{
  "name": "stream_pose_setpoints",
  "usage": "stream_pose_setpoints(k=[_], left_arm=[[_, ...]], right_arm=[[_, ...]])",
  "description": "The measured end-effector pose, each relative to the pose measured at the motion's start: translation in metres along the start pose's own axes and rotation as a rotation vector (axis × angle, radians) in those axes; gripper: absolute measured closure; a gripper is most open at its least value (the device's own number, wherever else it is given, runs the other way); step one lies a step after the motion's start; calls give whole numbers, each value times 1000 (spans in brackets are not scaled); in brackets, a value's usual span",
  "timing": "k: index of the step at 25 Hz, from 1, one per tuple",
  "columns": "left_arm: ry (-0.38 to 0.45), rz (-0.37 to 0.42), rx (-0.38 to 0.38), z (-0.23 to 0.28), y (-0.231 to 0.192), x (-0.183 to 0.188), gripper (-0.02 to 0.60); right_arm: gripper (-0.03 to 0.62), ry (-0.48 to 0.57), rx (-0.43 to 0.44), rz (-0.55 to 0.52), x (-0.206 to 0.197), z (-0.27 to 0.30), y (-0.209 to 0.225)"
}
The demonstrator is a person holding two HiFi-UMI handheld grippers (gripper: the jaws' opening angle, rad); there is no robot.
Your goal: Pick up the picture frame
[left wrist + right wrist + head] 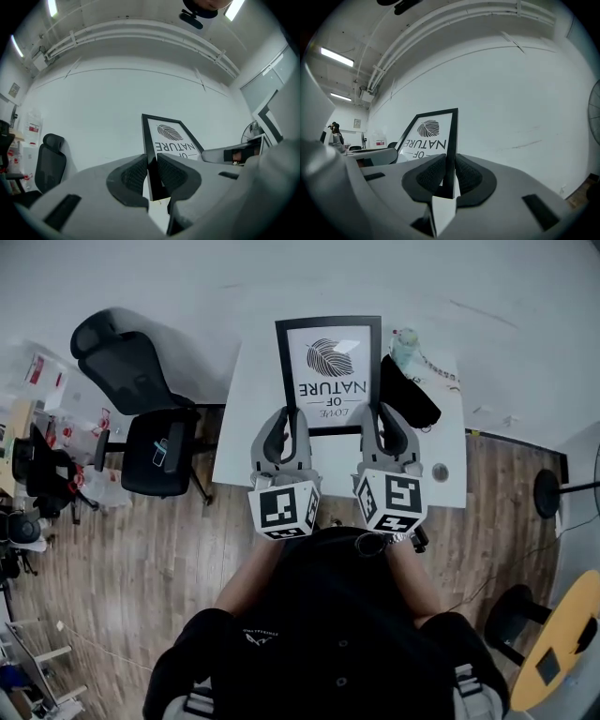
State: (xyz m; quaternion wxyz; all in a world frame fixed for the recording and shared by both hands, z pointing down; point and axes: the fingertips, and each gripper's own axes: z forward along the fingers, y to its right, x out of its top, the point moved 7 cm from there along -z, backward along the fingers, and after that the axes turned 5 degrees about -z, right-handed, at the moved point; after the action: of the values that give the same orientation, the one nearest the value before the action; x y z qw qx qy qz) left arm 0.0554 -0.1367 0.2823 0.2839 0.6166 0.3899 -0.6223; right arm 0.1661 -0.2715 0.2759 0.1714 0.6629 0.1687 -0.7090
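- Over the far half of the white table (246,418), close to the wall, the picture frame (328,362) is held out with its leaf print facing up; the lettering reads upside down from the person's side
- the left gripper (286,423) is clamped on the frame's left black strip, close to the near corner; its ribbed pads (133,176) press one on each face of the strip, jaws narrow
- the right gripper (386,423) does the same on the right strip, near the other near corner; its pads (431,176) pinch the thin edge, with the frame running away from them towards the wall
- both gripper views show only wall behind the frame (171,136) and no table top; I'd judge it is off the table, though the head view alone would not settle that
- it looks stiff and fairly light to me; the front may be glazed, so I'd treat it as breakable and smooth
- the side strips are the sensible place to hold, not the printed face; they are thin, so the pads have little to bite on, and uneven hands could twist it
- a black bag-like thing (408,390) lies just beside the frame's right side; a black office chair (150,437) stands well apart on the left
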Motion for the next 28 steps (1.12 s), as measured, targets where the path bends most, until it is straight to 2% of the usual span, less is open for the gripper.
stream_pose_setpoints(k=[8,18,28], left_arm=[[39,13,-9,-9,3,12,509],[64,40,2,-10,6,18,509],[57,31,6,-9,6,16,509]], right_arm=[[530,72,22,-12,10,-8,-1],[528,93,45,-4,13,-8,1],[530,85,45,-7,12,-7,1]])
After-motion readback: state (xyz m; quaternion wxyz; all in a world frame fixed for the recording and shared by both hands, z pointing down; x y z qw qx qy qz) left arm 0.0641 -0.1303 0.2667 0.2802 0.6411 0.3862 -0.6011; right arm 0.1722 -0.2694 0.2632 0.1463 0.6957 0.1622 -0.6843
